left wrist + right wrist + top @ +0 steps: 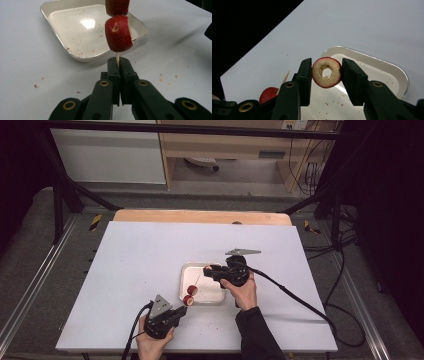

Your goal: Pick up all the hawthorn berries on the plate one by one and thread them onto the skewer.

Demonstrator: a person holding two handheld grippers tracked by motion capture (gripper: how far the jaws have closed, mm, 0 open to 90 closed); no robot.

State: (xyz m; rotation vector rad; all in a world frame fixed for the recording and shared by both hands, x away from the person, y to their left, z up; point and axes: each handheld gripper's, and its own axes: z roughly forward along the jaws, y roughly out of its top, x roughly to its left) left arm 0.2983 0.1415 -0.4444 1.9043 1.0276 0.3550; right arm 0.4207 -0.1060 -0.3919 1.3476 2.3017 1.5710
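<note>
My left gripper (118,60) is shut on a thin wooden skewer (117,55) that carries two red fruit pieces (118,33). In the high view the left gripper (181,311) sits near the table's front, the skewer (198,281) rising over the white tray (185,270) with the red pieces (190,295) low on it. My right gripper (326,72) is shut on a cored red fruit ring (326,72), its pale cut face and centre hole toward the camera. It hovers above the tray (387,67). In the high view the right gripper (209,270) holds the ring (207,268) near the skewer's tip.
The square white tray (57,37) holds only crumbs. Red crumbs lie scattered on the white table (140,255) around it. A grey three-cornered plate (243,252) tops the right gripper, and its black cable (295,297) trails right across the table. Beyond the far edge stand a dark frame and shelving.
</note>
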